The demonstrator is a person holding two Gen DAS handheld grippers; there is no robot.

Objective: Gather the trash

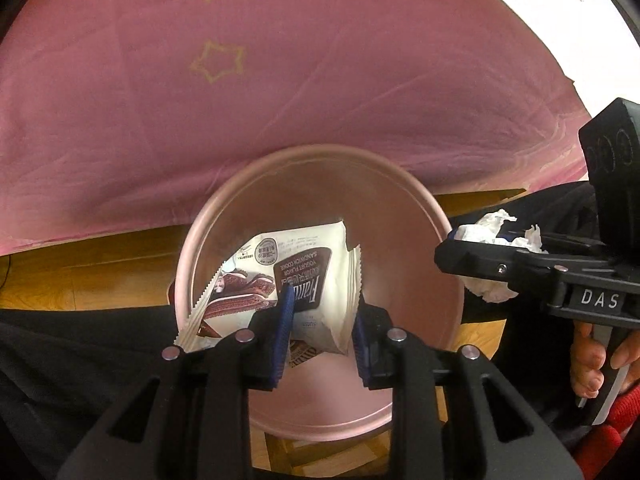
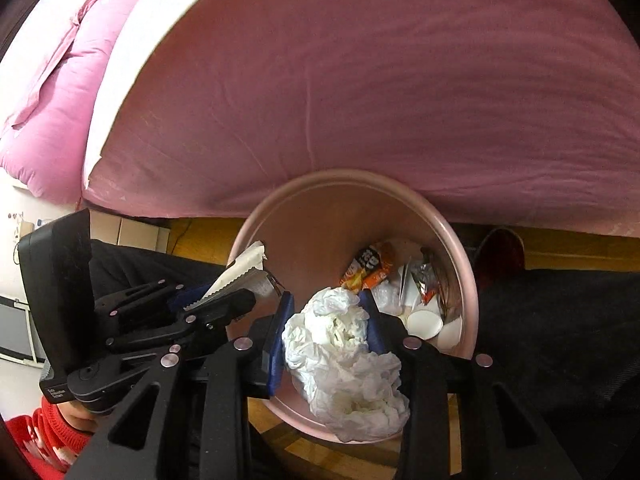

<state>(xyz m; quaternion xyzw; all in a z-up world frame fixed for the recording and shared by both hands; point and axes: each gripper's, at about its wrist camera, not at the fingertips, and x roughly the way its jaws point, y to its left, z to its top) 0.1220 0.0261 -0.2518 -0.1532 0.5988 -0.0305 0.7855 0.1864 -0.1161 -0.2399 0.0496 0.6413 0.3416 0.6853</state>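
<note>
A pink round bin (image 1: 420,196) stands on the wooden floor below both grippers; it also shows in the right wrist view (image 2: 460,240). My left gripper (image 1: 322,330) is over the bin's mouth with a white cookie wrapper (image 1: 320,264) between its blue pads; the right wrist view shows that gripper (image 2: 224,292) with the wrapper (image 2: 244,264) in it. My right gripper (image 2: 328,336) is shut on a crumpled white tissue (image 2: 344,364) above the bin; the left wrist view shows it (image 1: 452,248) at the bin's right rim with the tissue (image 1: 488,224).
Inside the bin lie an orange snack wrapper (image 2: 370,266), a foil wrapper (image 2: 426,278) and white paper cups (image 2: 426,324). A bed with a pink sheet (image 1: 320,60) rises right behind the bin. A pink pillow (image 2: 52,92) lies at the left.
</note>
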